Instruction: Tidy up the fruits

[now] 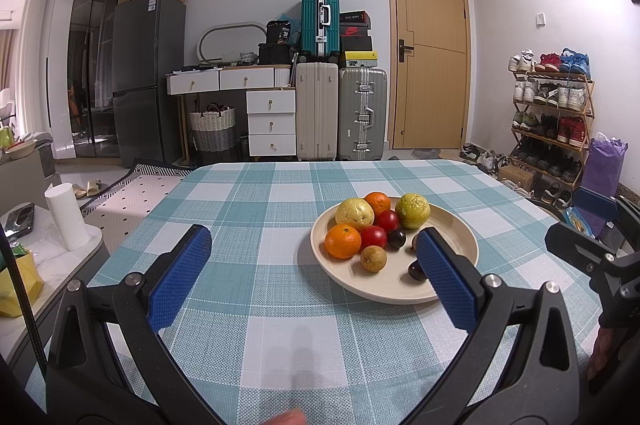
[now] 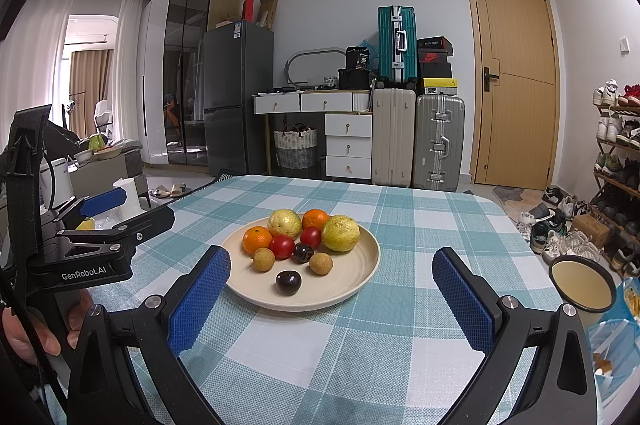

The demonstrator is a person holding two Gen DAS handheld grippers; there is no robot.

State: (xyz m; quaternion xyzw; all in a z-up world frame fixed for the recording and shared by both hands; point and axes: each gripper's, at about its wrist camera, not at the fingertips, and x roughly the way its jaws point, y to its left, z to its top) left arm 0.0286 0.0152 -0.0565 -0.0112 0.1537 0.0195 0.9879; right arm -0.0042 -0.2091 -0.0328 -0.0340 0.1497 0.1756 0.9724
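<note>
A cream plate (image 1: 460,229) (image 2: 360,265) of fruit rests on the checked tablecloth (image 1: 260,209) (image 2: 400,225). On it lie two oranges (image 1: 343,241) (image 2: 257,240), two yellow-green guavas (image 1: 413,210) (image 2: 340,233), two red tomatoes (image 1: 374,237) (image 2: 281,246), two brown longans (image 1: 373,258) (image 2: 321,263) and dark plums (image 1: 396,239) (image 2: 288,282). My left gripper (image 1: 314,245) is open above the table, its right finger (image 1: 446,281) over the plate's near rim. My right gripper (image 2: 332,267) is open too, just short of the plate, nothing between its fingers.
A cream mug (image 2: 582,285) and snack packets (image 2: 612,341) sit at the table's right edge. A paper roll (image 1: 66,217) stands on a side table to the left. Suitcases (image 1: 342,113), a drawer unit and a shoe rack (image 1: 552,113) line the far walls.
</note>
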